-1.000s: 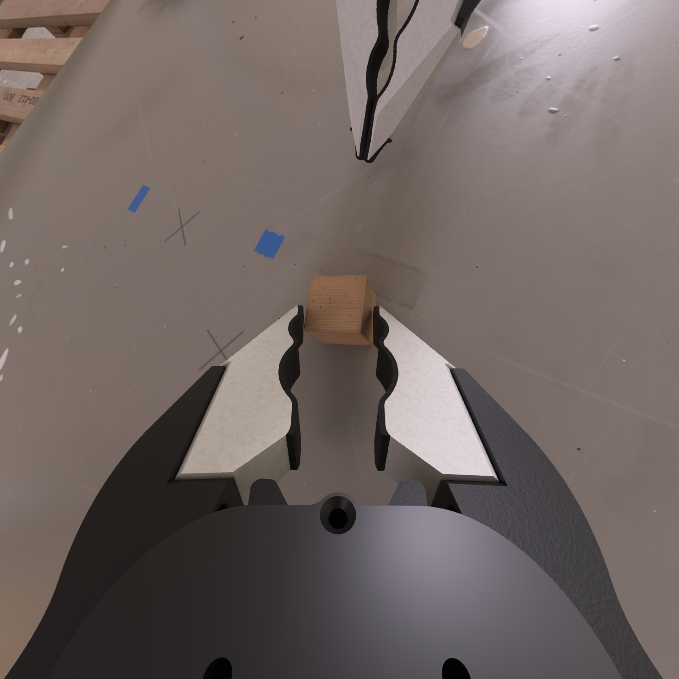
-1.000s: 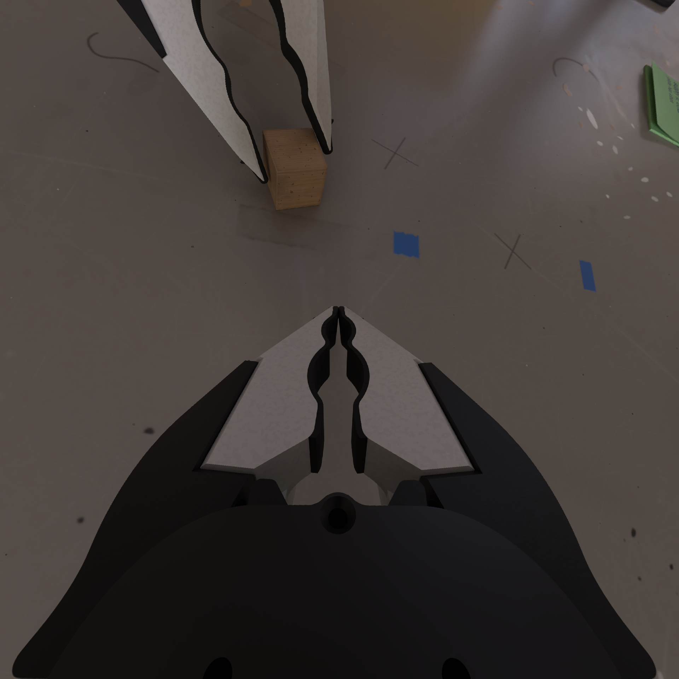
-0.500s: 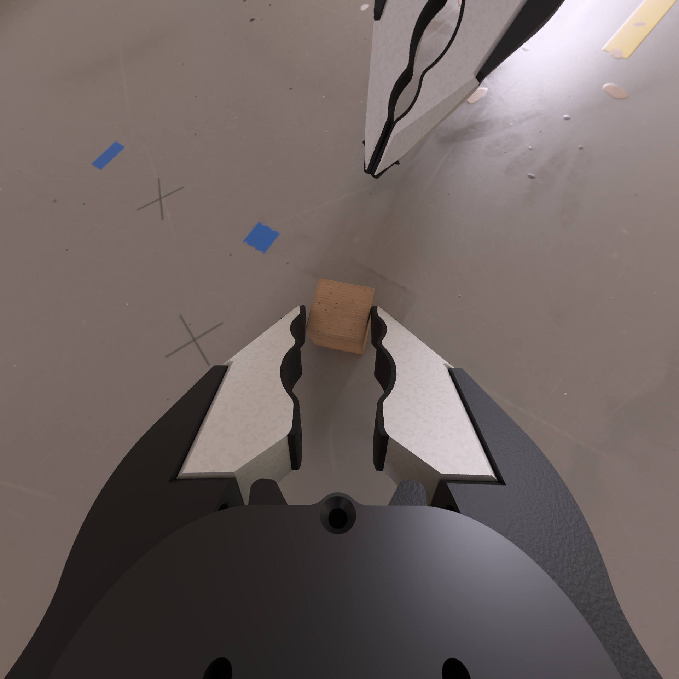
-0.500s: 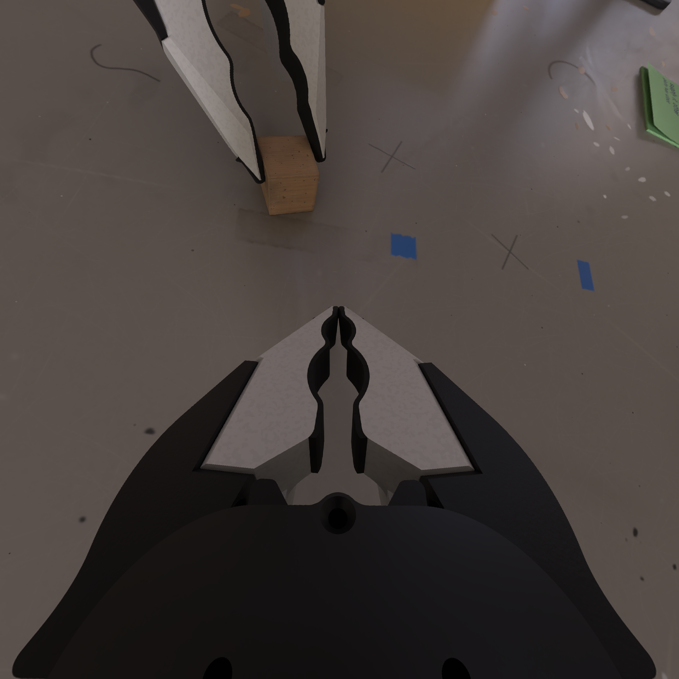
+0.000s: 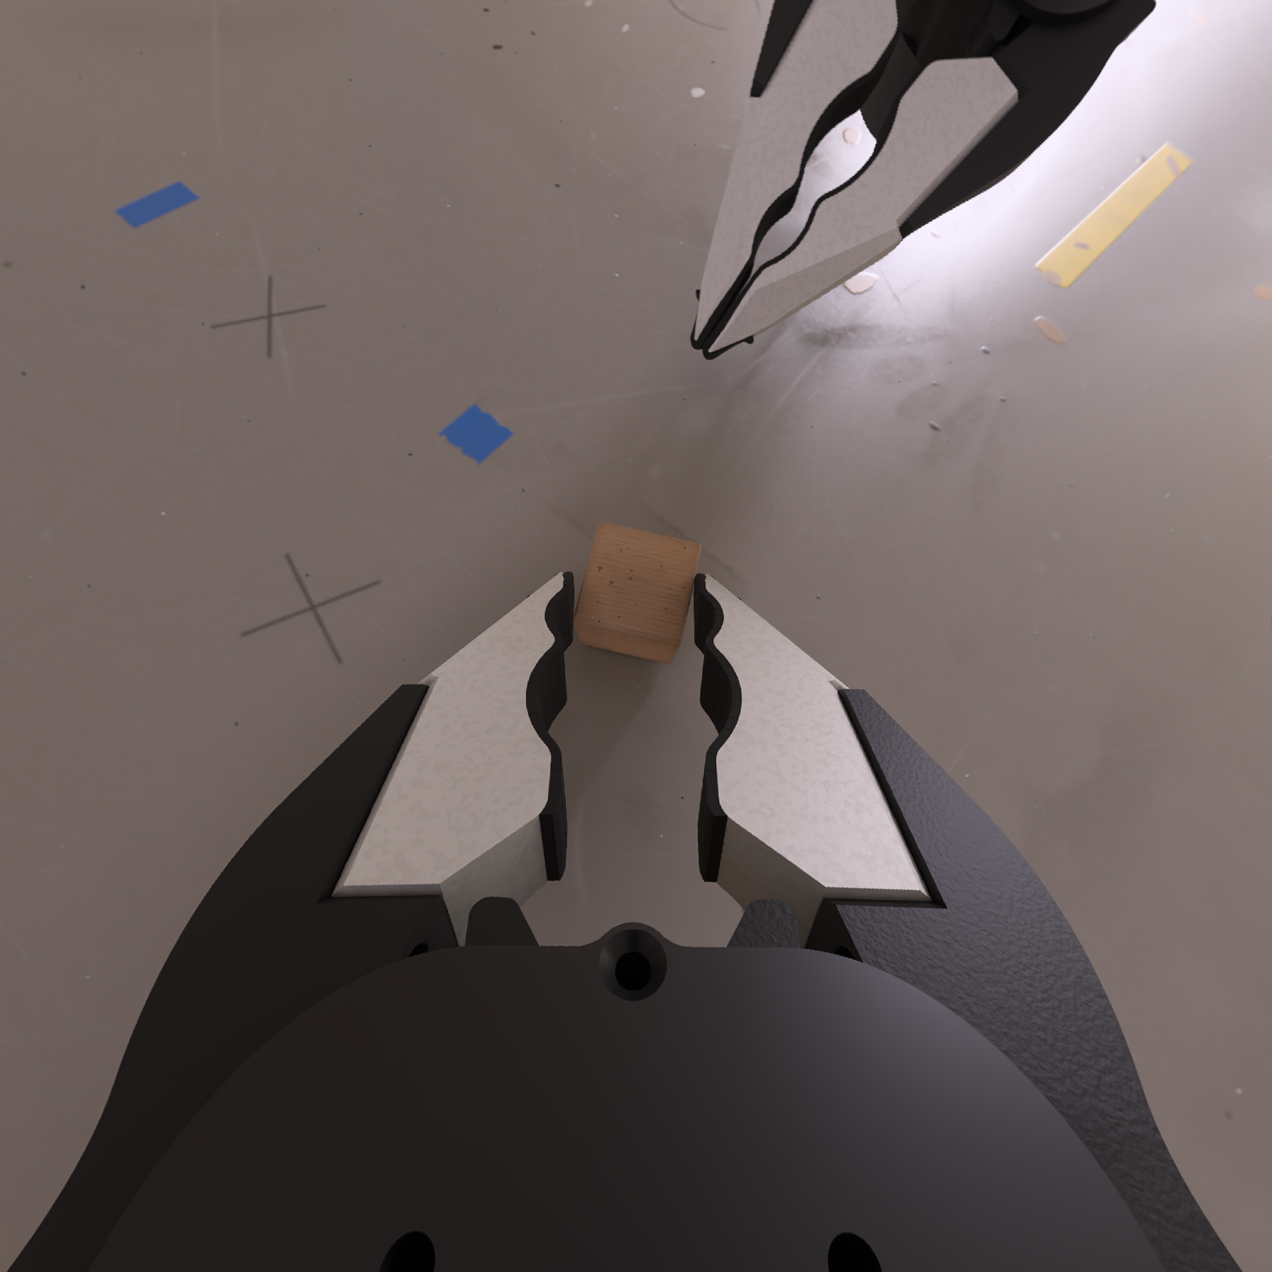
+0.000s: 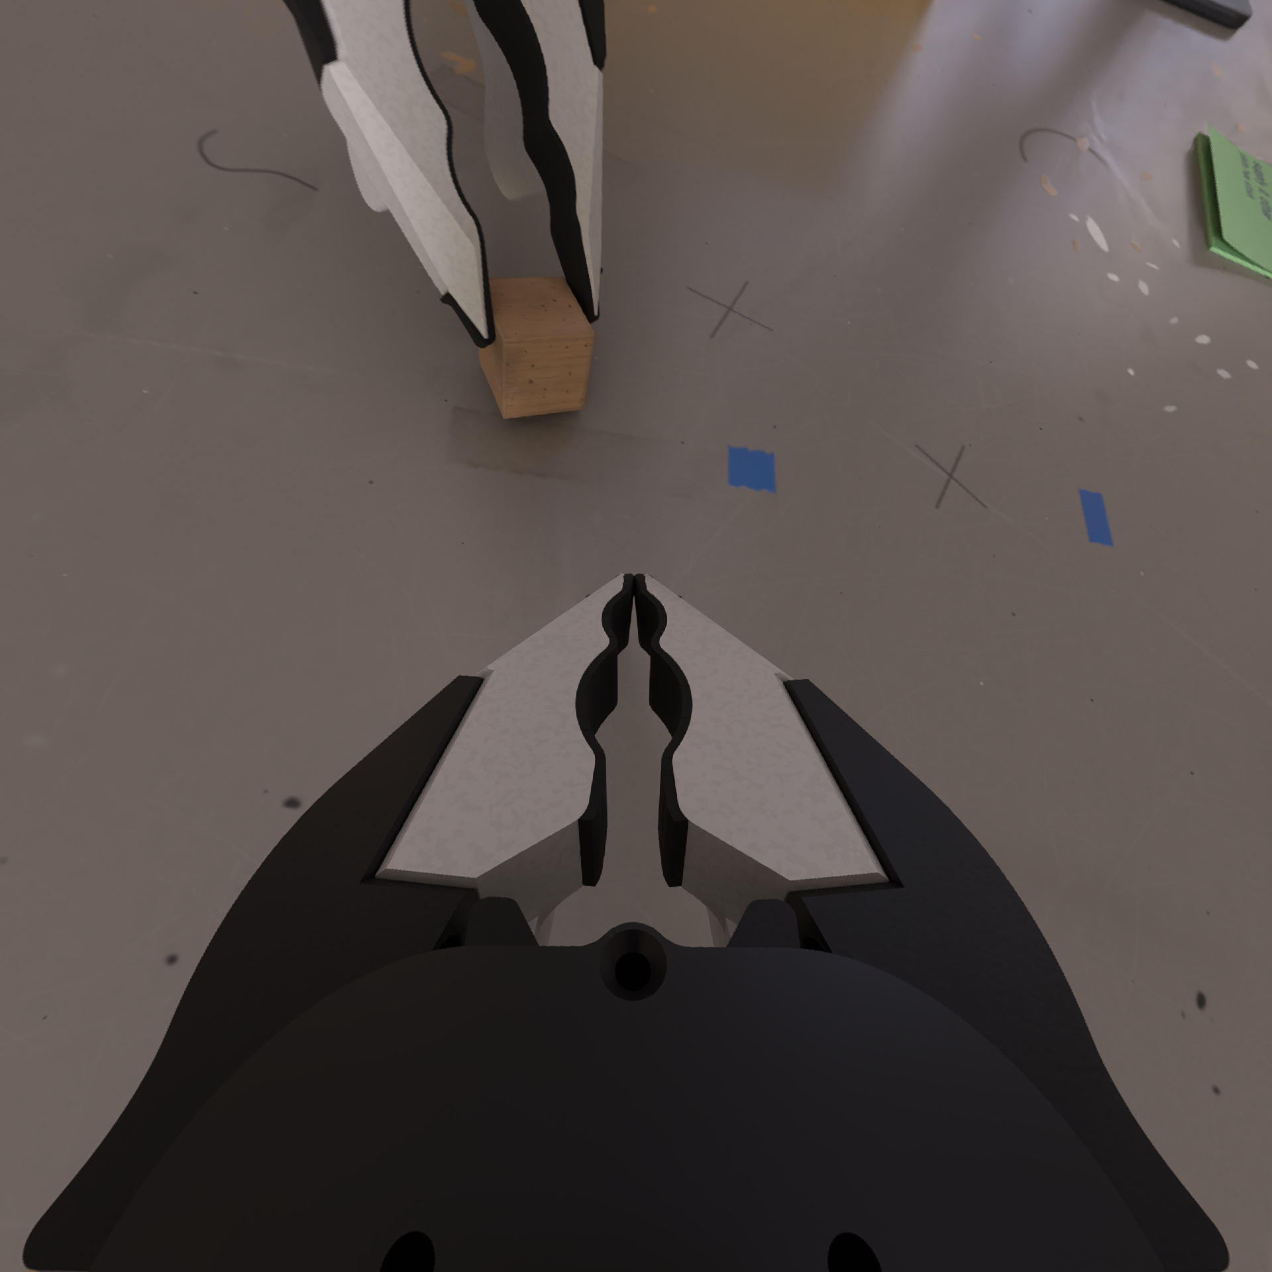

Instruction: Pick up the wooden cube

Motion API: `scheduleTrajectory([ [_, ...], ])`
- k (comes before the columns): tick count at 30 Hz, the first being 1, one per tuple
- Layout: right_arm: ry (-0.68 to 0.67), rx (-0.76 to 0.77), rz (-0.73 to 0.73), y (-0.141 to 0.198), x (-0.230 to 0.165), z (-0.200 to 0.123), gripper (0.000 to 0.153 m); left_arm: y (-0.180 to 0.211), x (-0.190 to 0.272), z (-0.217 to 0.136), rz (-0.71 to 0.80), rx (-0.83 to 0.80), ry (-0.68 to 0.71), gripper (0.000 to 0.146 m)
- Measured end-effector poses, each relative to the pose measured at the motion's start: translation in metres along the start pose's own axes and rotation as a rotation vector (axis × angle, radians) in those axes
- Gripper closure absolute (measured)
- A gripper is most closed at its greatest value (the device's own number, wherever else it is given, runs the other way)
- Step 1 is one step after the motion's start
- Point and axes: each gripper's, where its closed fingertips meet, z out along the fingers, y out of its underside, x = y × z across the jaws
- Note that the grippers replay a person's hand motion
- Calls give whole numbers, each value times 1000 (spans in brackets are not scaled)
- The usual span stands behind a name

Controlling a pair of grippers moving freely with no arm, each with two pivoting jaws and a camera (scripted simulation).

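The wooden cube is a small light-brown block held between the fingertips of my left gripper. The tips press on its two opposite sides. In the right wrist view the cube hangs from the left gripper, which comes down steeply from above. Its lower edge is close to the grey floor, and I cannot tell whether it touches. My right gripper is shut and empty, well short of the cube. It also shows in the left wrist view beyond the cube to the right.
Two blue tape patches and pencilled crosses mark the floor left of the cube. A yellow strip lies far right. A green pad lies at the right edge of the right wrist view.
The left gripper has tilted and turned with the cube staying between its tips. The cube now sits squarer between the fingers. The right gripper has not moved.
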Motion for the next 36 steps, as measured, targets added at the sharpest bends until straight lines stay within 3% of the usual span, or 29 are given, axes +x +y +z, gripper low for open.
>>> scheduleTrajectory([
  [9, -99, 42, -20, -2, -5, -12, 152, -3, -1, -5, -225, 22, 84, 111],
  [13, -150, 109, -24, -7, -3, -25, 142, -4, -1, -5, -297, 15, 104, 111],
  [19, -199, 95, -74, -3, -12, -25, 126, -8, -3, -6, -406, 32, 131, 111],
  [25, -128, 55, -123, -4, -17, -13, 121, -11, -6, -7, -496, 27, 135, 111],
  [36, -98, 72, 43, -10, -5, -13, 121, -16, -10, -8, -540, 14, 79, 111],
])
